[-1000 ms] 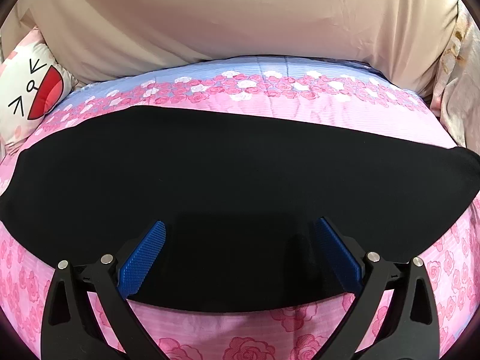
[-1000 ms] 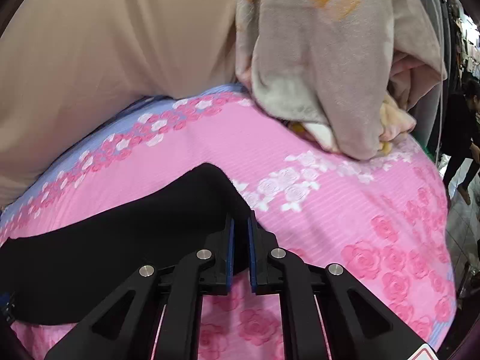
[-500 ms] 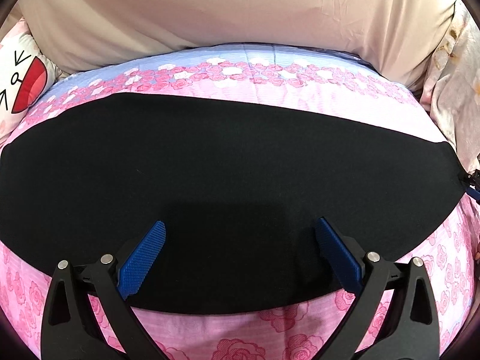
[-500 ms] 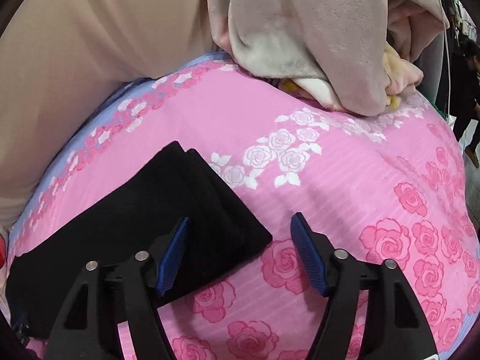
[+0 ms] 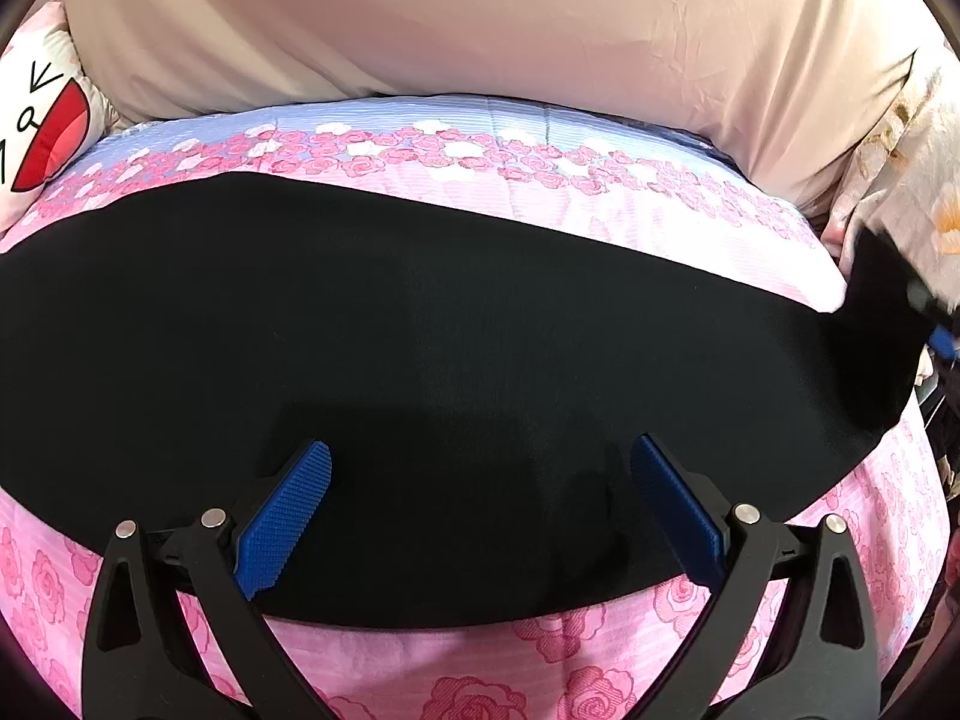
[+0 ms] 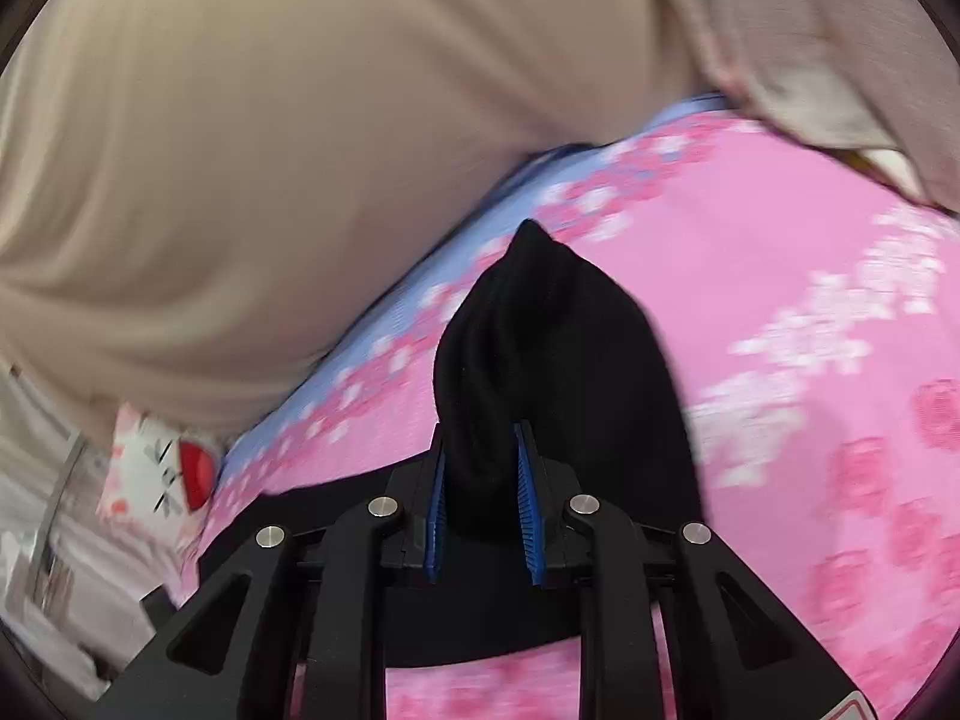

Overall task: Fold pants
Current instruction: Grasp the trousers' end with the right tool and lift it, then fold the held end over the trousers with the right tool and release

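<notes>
free: pink bedspread near edge | blocked: beige cushion behind, blanket heap right

Pink rose-print bedspread with a blue band, beige cover behind, cartoon-face pillow at left, floral blanket at right

The right wrist view is motion-blurred, smearing the rose-print bedsheet. The cartoon pillow is cut off at the left wrist view's edge.

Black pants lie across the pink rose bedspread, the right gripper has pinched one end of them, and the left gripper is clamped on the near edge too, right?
Not quite. The left gripper has its jaws wide apart over the pants, gripping nothing, as the left wrist view shows. The rest holds.
</notes>
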`<control>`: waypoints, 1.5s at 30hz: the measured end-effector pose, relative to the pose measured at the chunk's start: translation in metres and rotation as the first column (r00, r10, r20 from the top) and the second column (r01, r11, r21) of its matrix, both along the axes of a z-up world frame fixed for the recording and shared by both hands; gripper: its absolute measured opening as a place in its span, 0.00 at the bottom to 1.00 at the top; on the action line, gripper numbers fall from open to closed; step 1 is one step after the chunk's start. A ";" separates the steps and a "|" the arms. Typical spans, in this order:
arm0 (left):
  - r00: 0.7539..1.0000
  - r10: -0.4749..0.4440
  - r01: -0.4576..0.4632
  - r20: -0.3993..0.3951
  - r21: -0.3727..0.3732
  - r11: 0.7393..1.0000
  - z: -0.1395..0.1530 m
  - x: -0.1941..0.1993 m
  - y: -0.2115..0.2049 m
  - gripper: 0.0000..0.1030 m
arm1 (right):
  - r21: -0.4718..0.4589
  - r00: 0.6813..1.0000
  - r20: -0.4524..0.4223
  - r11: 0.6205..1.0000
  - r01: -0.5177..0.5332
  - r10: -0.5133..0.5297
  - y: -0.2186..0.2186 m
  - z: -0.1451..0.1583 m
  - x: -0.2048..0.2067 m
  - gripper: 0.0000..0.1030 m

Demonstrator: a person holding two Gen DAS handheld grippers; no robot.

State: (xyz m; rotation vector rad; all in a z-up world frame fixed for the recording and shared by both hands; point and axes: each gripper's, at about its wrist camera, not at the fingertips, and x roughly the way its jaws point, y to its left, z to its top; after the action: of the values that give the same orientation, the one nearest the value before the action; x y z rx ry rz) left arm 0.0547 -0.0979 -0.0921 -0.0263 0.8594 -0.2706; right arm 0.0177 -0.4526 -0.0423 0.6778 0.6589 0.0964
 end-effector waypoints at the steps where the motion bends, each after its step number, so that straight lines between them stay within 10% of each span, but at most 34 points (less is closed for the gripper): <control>1: 1.000 -0.014 0.014 0.004 0.019 1.000 0.000 0.001 -0.003 0.95 | -0.005 0.999 0.006 0.999 -0.050 0.050 0.022 0.005 0.007 0.19; 4: 0.998 -0.057 0.058 -0.007 0.121 0.991 -0.001 0.008 -0.013 0.95 | 0.007 0.988 0.017 0.988 -0.156 0.156 0.069 0.014 0.027 0.19; 12: 0.980 -0.187 0.180 0.074 0.088 0.980 0.022 -0.006 0.029 0.95 | 0.043 0.915 -0.016 0.914 -0.403 0.404 0.178 0.014 0.083 0.19; 22: 0.994 -0.053 0.038 0.098 0.147 0.988 0.033 -0.012 0.131 0.95 | -0.076 0.786 -0.218 0.793 -0.604 0.578 0.321 -0.050 0.118 0.21; 32: 0.991 0.129 -0.130 0.027 0.033 0.991 0.029 0.000 0.191 0.95 | -0.321 0.762 -0.212 0.692 -0.646 0.612 0.327 -0.025 0.084 0.56; 42: 0.971 0.240 -0.240 -0.006 -0.077 0.968 0.034 0.005 0.231 0.95 | -0.493 0.742 -0.272 0.573 -0.655 0.613 0.370 -0.051 0.080 0.53; 45: 0.962 0.273 -0.272 0.002 -0.091 0.958 0.039 0.003 0.245 0.95 | -0.527 0.773 -0.254 0.587 -0.614 0.581 0.376 -0.052 0.091 0.21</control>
State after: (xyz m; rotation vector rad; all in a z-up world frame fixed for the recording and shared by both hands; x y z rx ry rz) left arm 0.0579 0.1474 -0.0529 -0.2255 0.8176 -0.0502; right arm 0.1088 -0.0770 -0.0941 -0.1818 0.9005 0.4898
